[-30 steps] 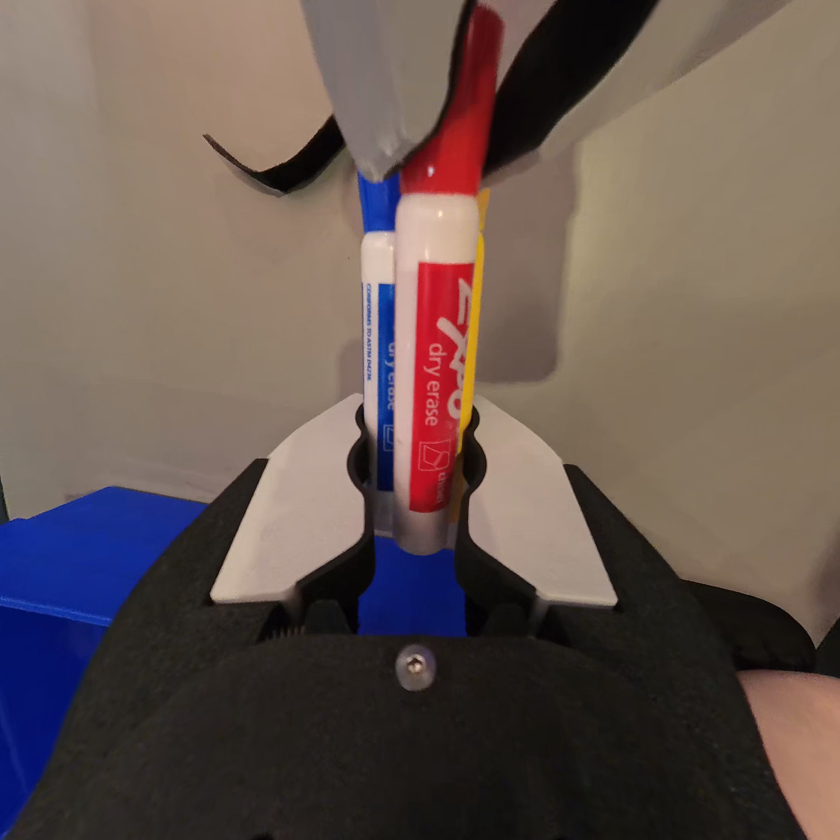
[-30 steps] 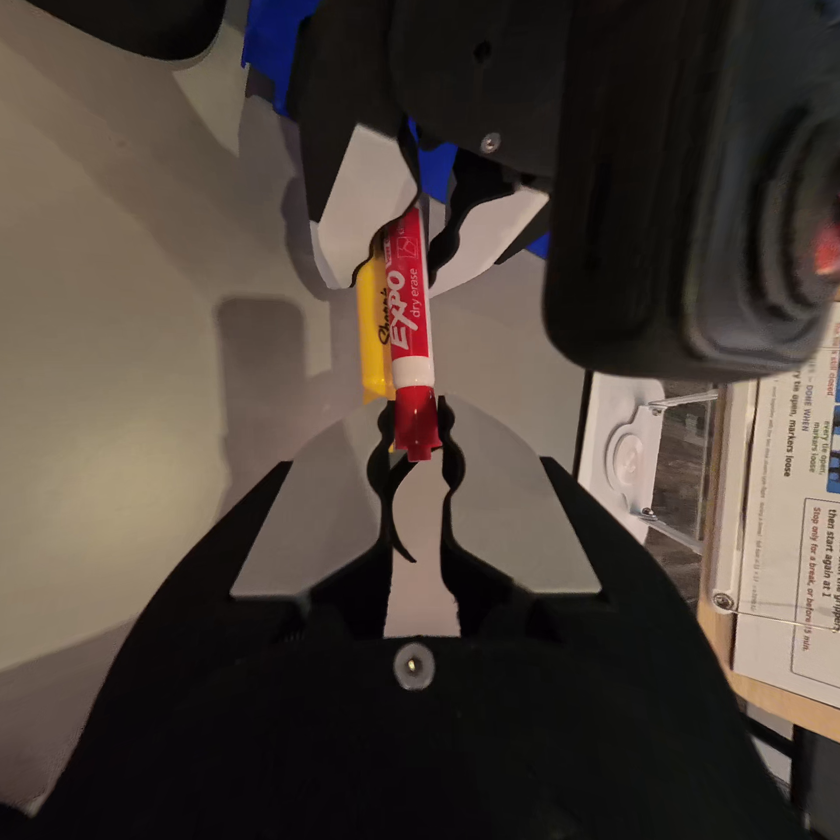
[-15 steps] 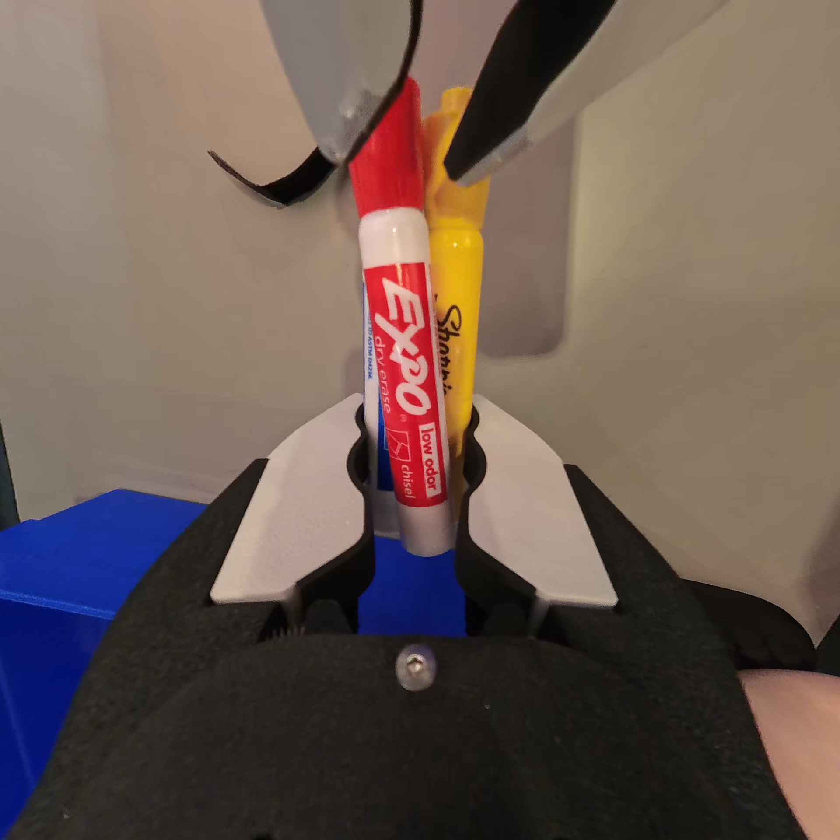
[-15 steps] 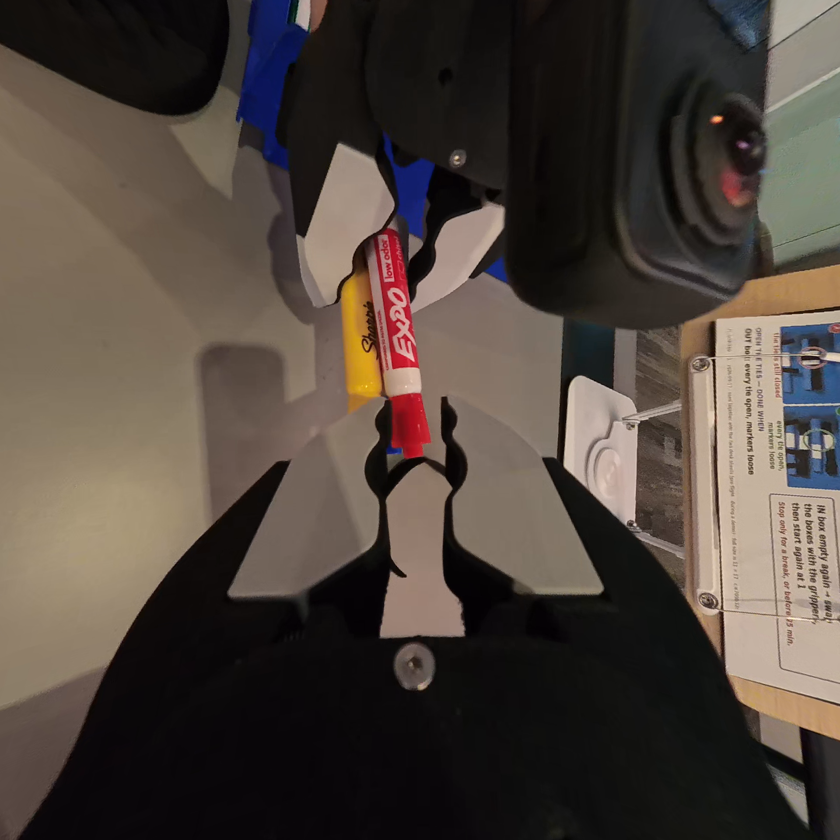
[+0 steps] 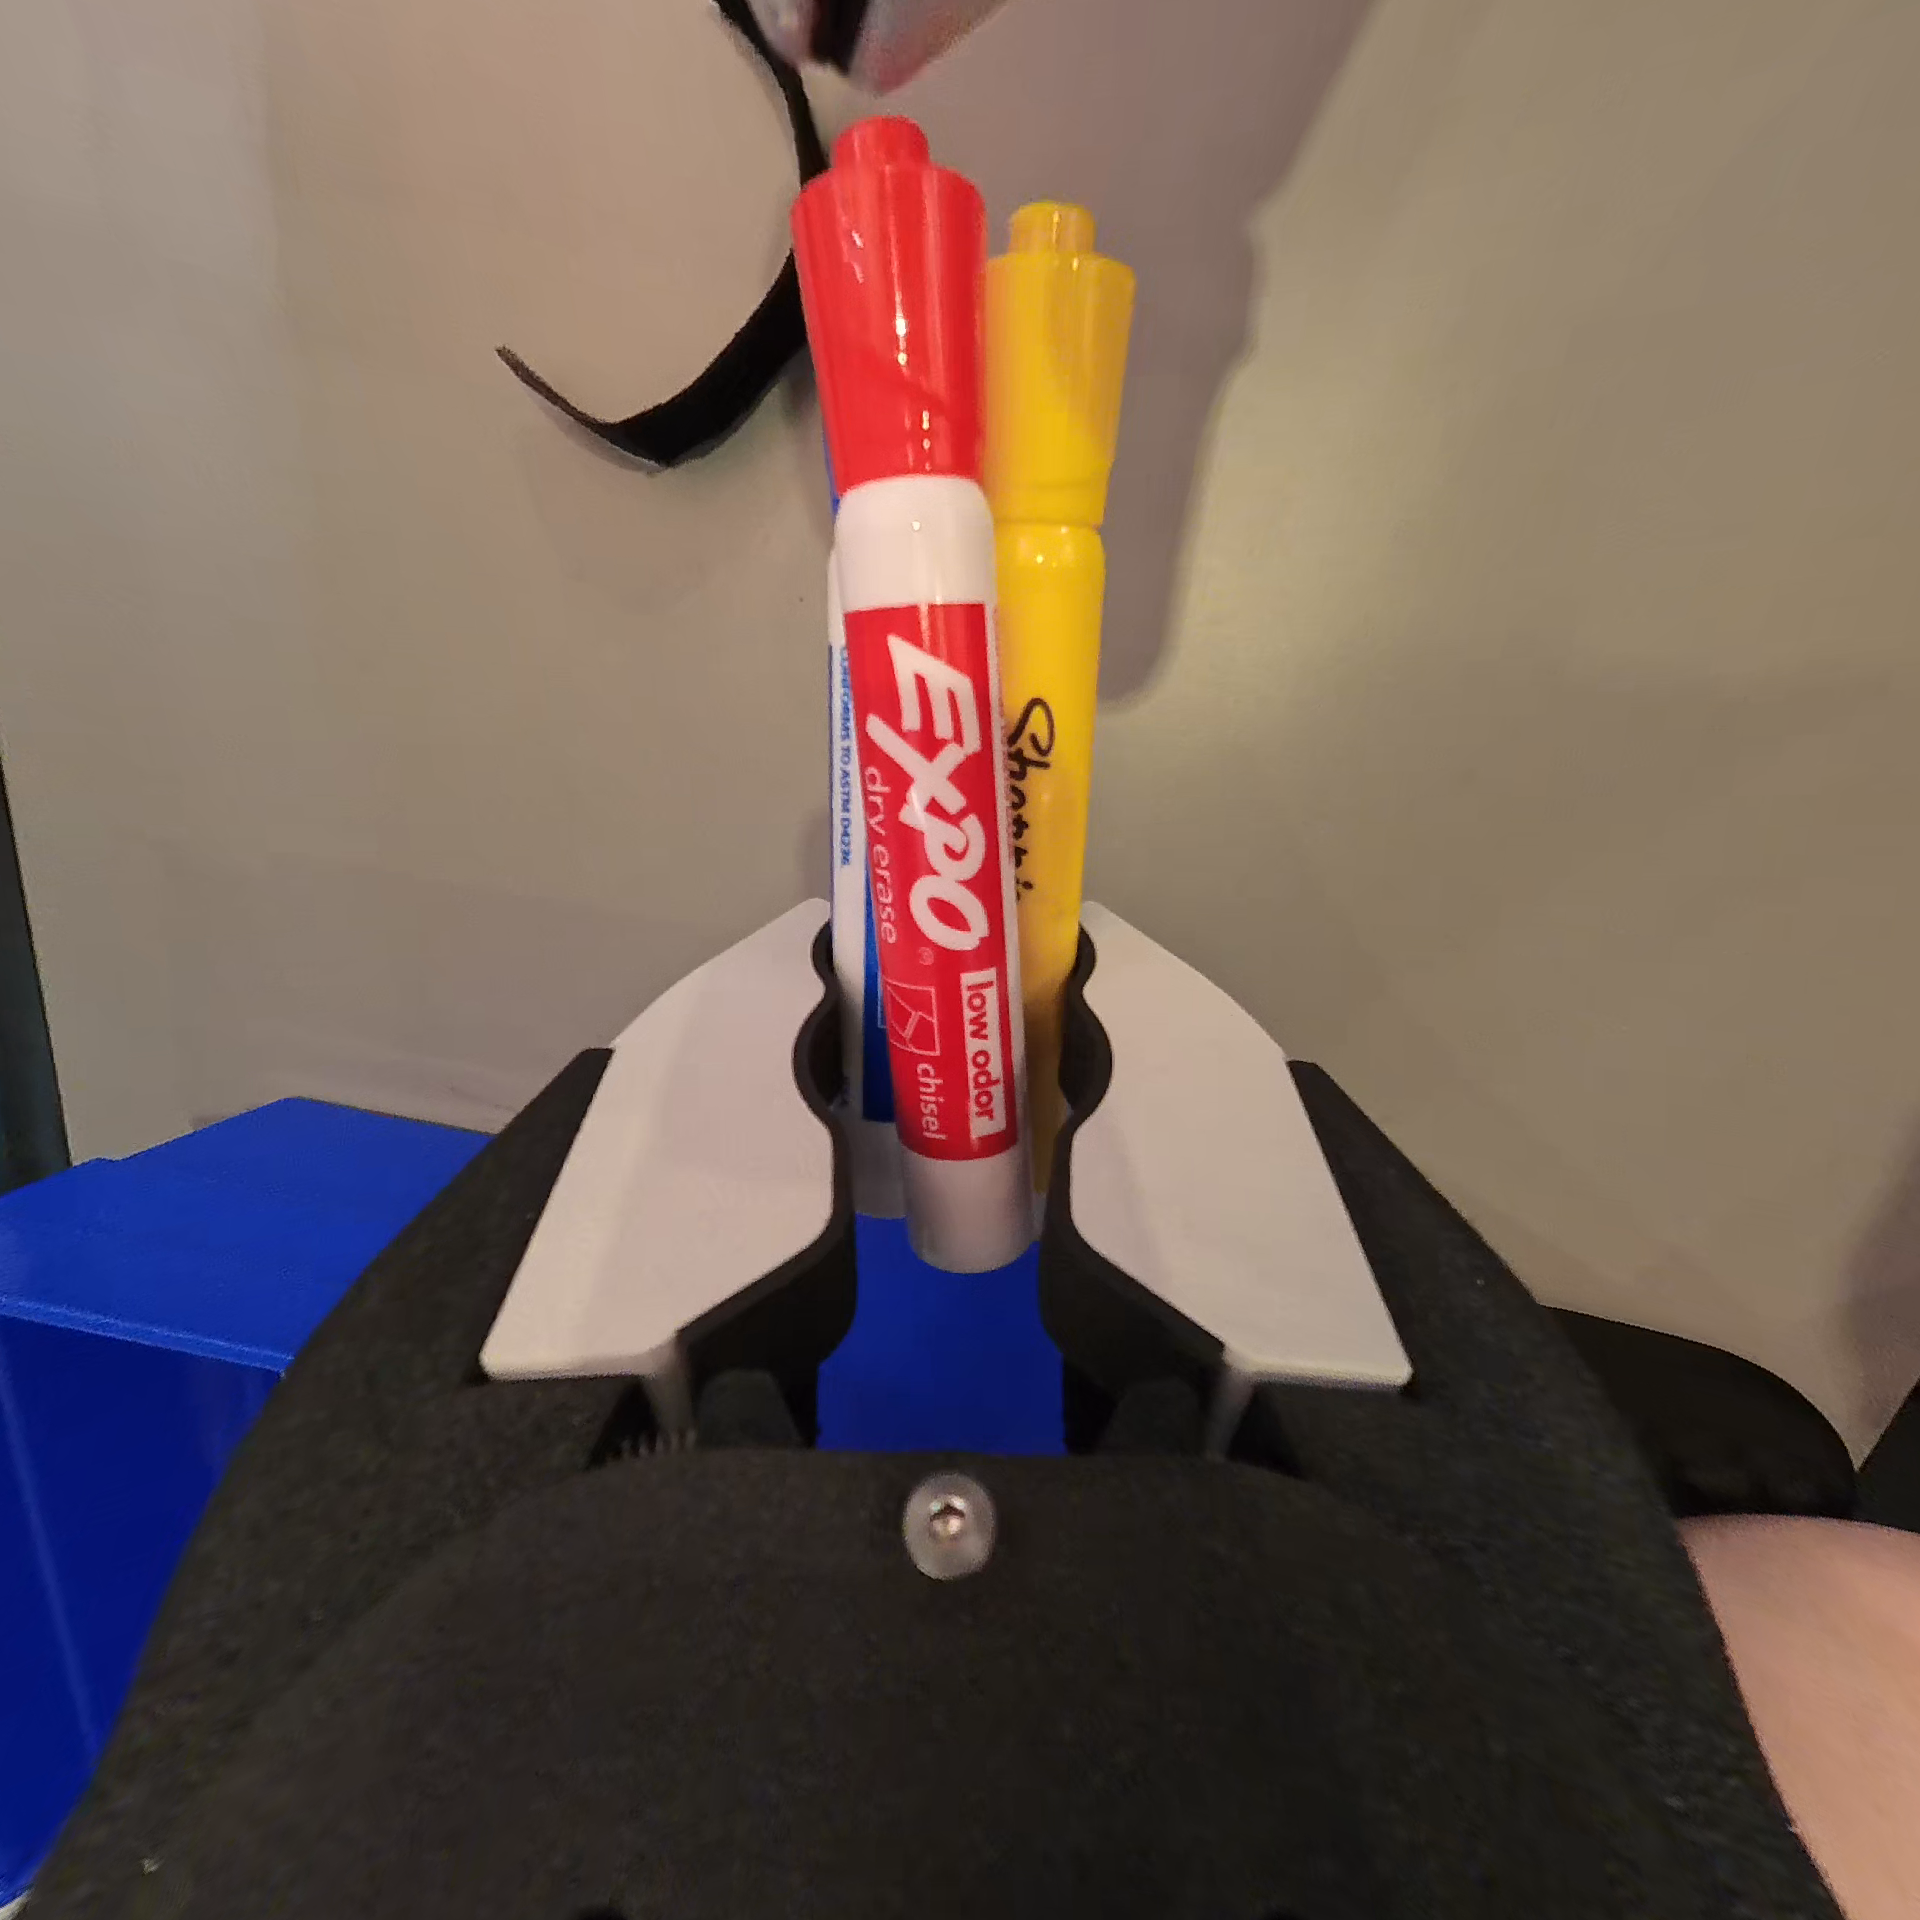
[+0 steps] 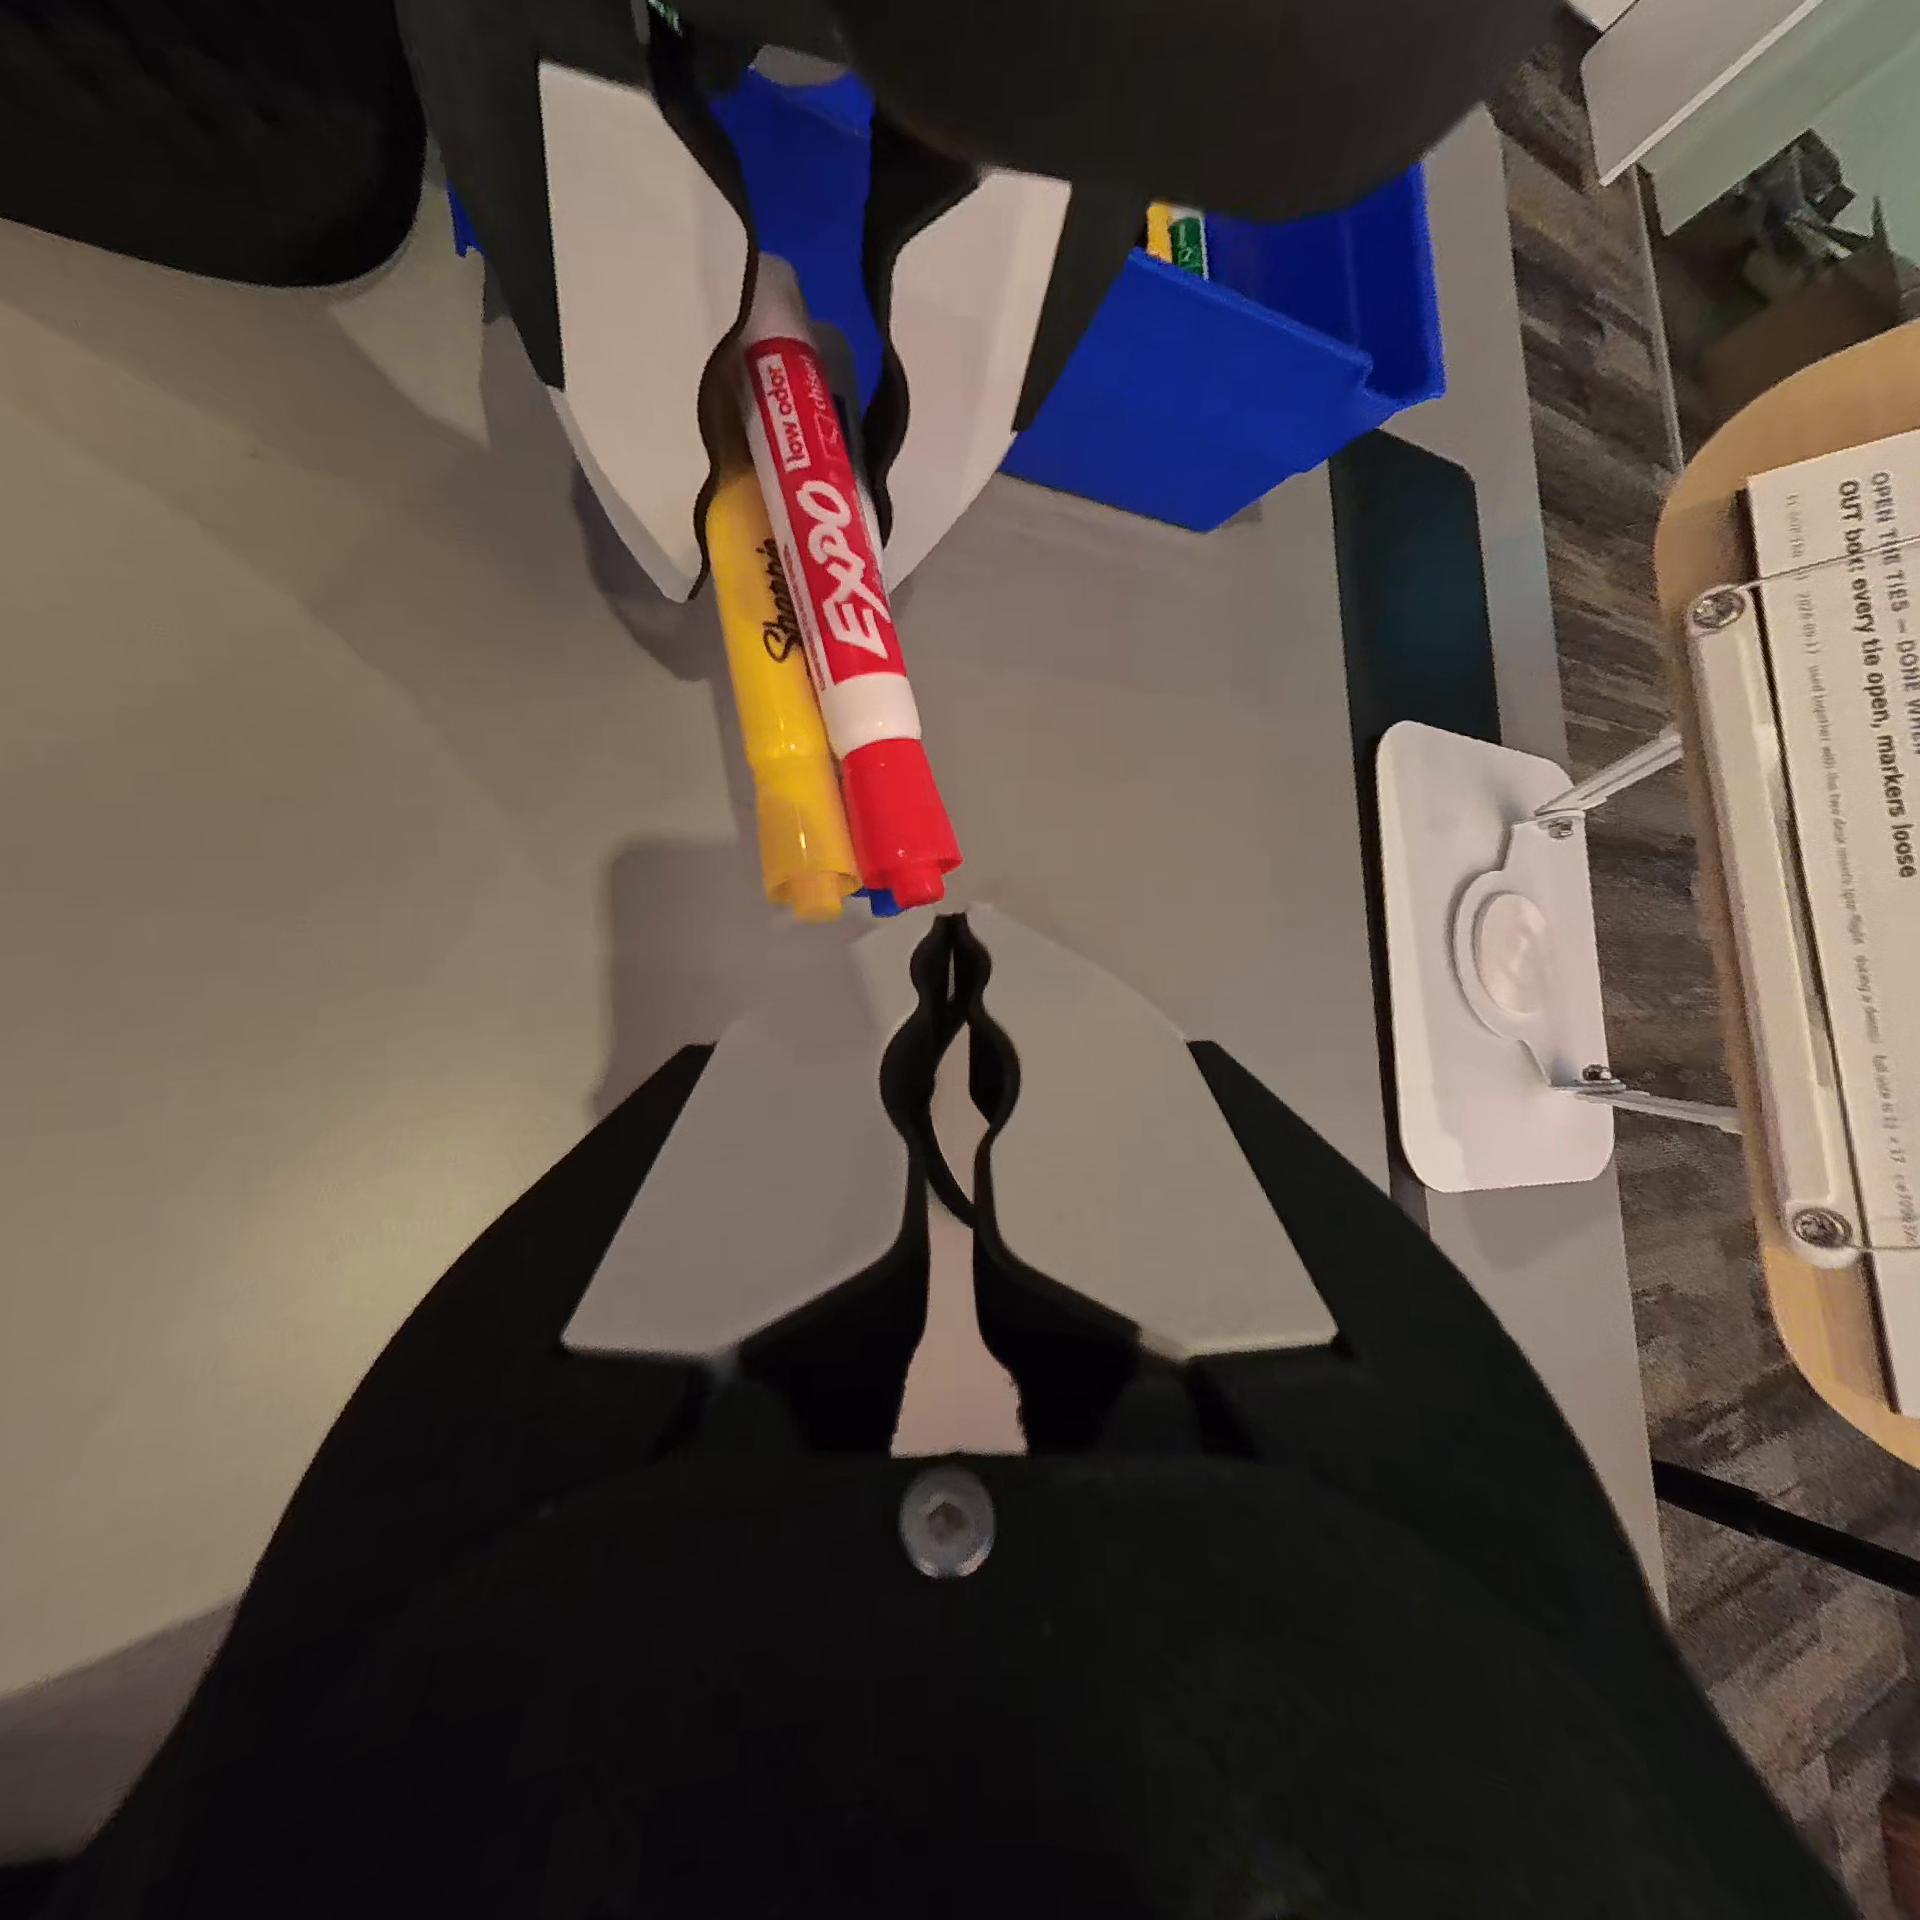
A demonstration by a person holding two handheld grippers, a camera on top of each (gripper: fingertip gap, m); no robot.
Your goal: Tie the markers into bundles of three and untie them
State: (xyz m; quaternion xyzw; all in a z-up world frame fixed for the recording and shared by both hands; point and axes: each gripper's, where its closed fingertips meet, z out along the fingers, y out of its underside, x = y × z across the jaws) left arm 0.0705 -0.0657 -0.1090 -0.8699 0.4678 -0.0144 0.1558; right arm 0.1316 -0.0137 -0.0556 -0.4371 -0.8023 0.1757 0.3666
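My left gripper is shut on three markers held side by side: a red marker, a yellow marker and a blue marker mostly hidden behind the red one. No tie is around them. In the right wrist view the red and yellow markers point at my right gripper, with the blue cap tip just showing. My right gripper is shut on a thin black tie just off the cap ends. The tie's loose end curls left of the markers.
A blue bin holding more markers stands behind the left gripper on the grey table; it also shows in the left wrist view. A white stand base sits at the table's right edge. An instruction sheet lies on a round wooden table. The tips of one gripper are about 10 cm away from the tips of the other.
My right gripper has pulled back off the marker caps and closed on the black tie. The caps, covered before, now show fully. The left gripper keeps its hold.
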